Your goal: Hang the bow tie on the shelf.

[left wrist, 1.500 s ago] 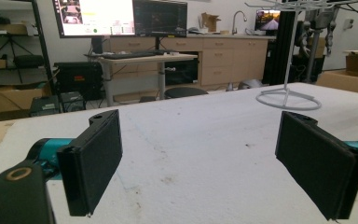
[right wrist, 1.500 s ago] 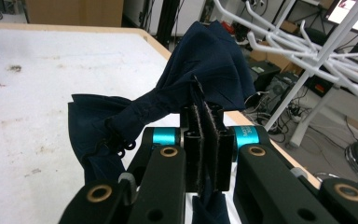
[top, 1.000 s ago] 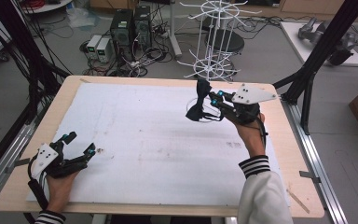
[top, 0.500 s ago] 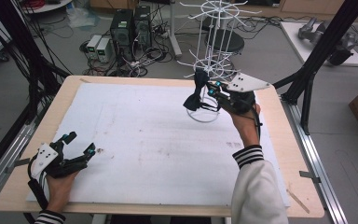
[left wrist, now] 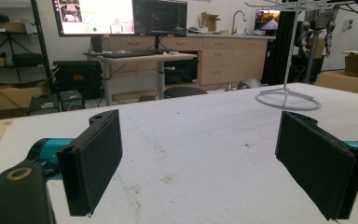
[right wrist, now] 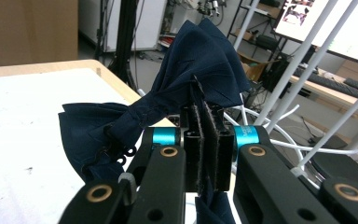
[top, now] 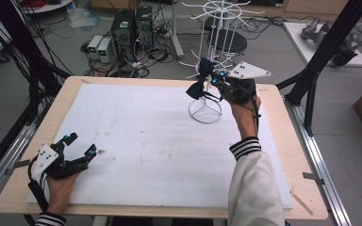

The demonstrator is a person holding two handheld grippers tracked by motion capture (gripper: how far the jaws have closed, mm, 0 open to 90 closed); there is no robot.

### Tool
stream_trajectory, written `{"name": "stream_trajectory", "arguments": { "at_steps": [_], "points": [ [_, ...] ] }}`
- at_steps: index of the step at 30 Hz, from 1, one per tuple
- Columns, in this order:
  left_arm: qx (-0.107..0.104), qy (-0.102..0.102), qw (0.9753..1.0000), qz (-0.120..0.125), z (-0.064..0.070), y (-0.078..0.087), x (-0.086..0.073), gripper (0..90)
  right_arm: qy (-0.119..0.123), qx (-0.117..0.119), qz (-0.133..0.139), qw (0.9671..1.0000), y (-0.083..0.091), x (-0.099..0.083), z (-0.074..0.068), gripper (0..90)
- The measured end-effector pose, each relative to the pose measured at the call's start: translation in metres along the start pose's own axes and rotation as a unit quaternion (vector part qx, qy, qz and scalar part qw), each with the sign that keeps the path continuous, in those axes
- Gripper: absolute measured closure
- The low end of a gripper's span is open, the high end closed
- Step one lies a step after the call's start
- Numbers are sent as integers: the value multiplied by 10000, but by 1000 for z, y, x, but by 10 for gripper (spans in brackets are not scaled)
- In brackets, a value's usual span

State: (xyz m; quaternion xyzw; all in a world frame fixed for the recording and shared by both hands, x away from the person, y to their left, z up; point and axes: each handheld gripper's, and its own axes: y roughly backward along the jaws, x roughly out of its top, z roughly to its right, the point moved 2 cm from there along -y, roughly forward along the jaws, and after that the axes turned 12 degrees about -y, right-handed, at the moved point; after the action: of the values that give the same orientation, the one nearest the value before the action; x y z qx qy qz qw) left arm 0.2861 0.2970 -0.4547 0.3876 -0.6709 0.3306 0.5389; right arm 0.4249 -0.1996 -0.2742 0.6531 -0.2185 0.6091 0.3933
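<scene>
The right gripper (top: 215,81), clenched on the bow tie (top: 199,85), has advanced toward the rack (top: 206,110) near the worktop's far edge. Align the tie with one arm, then release. The left gripper (top: 79,146) rests with jaws apart.

Right claw (top: 213,81) holds a dark bow tie (top: 199,85) against the white rack (top: 206,111).

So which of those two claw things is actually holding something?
The right gripper, up by the white wire rack: its jaws are shut on a dark blue bow tie. The left gripper rests near the table's front edge, jaws wide apart, holding nothing.
</scene>
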Motion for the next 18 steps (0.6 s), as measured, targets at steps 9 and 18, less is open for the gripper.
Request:
{"name": "stream_trajectory", "arguments": {
  "at_steps": [9,18],
  "points": [
    [6,10,10000,7,0,0,0,151,-94,-198,-86,9997,-4,-3,6,865],
    [5,3,10000,4,0,0,0,151,-151,-267,-136,9994,-10,-6,9,861]
  ]
}}
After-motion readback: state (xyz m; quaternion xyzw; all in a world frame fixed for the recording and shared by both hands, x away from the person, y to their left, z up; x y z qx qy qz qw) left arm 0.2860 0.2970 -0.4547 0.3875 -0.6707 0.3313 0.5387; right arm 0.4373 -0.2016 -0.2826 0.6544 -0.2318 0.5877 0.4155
